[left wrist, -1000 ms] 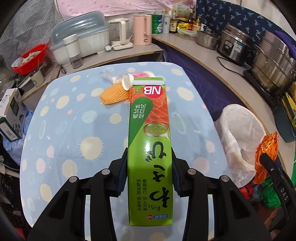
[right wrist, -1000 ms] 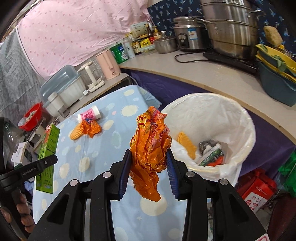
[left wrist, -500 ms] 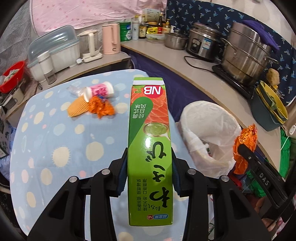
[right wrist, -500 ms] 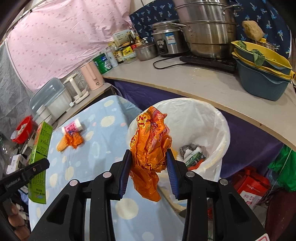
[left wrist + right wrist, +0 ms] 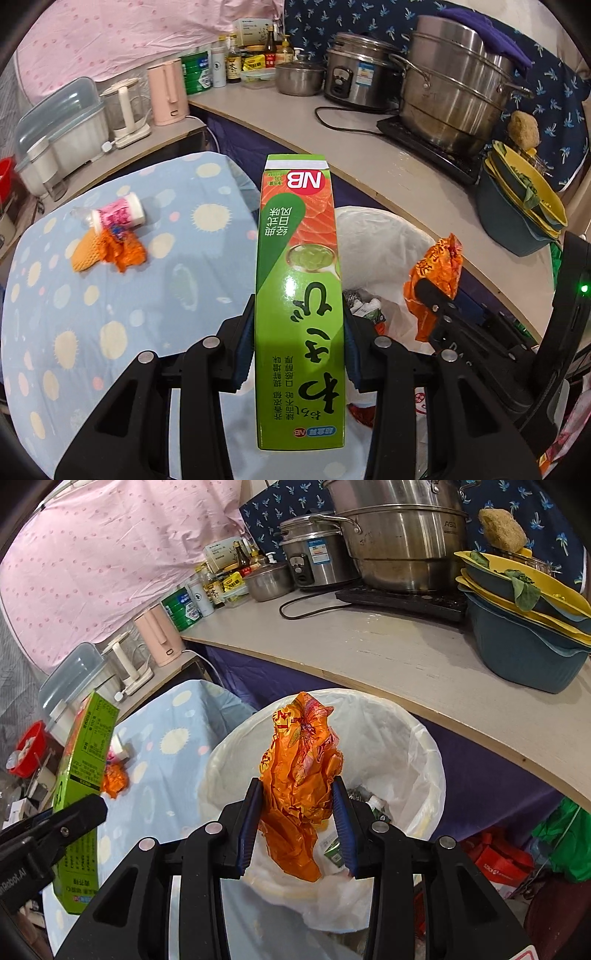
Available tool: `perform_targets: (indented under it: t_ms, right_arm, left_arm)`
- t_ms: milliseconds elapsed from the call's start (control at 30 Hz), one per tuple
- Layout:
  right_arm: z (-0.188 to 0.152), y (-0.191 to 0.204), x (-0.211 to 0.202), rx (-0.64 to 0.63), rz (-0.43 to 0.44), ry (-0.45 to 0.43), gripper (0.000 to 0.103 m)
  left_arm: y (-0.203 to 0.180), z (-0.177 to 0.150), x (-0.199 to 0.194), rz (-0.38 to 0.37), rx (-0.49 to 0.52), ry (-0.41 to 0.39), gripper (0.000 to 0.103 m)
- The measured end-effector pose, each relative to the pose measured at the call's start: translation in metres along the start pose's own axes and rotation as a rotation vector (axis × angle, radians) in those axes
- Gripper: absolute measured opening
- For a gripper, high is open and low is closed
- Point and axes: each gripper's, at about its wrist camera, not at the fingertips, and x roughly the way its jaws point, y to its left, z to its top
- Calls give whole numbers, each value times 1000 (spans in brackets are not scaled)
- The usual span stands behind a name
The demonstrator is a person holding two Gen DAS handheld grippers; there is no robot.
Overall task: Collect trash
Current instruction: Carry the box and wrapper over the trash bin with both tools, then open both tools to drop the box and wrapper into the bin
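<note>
My left gripper [image 5: 299, 343] is shut on a long green carton [image 5: 301, 288] and holds it above the table's right edge, beside the white-lined trash bin [image 5: 376, 236]. My right gripper [image 5: 299, 812] is shut on a crumpled orange wrapper [image 5: 301, 775] and holds it over the open bin [image 5: 424, 746], which holds several bits of trash. The carton also shows in the right wrist view [image 5: 85, 771]. A pink-labelled bottle [image 5: 118, 216], an orange foam net [image 5: 86, 251] and another orange wrapper [image 5: 125, 251] lie on the blue dotted table [image 5: 74, 314].
A curved counter [image 5: 406, 657] runs behind the bin with steel pots [image 5: 402, 535], a rice cooker [image 5: 314, 557], stacked bowls [image 5: 524, 627] and bottles. A pink kettle [image 5: 166, 92] and a dish box [image 5: 62, 122] stand behind the table. Red and green bags [image 5: 498, 864] lie on the floor.
Both grippers have swung right toward the bin with their loads. The wrapper now hangs over the bin's opening, and the carton has moved from over the table to its right edge.
</note>
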Motion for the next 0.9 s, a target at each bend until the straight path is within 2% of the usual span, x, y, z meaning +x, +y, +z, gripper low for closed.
perform_targets:
  t_ms: [300,500,633,833,900]
  right_arm:
    - [10,-18,27,9,-17,33,37]
    - [14,-22,31,23,-32,23,44]
    - [16,-28,26,44,-41,6,52]
    - [21,-32,14,65,-42,-20,56]
    - [22,-32,7,73,-39,-29,56]
  left_arm:
    - [-28,4,45,4,30,48,38]
    - [-37,5,65,1,42,81,39]
    - [-37,6,72,0,35,101,40]
    - [-37,6,70,0,33,93,40]
    - [-35,8,67,2,29,83,47]
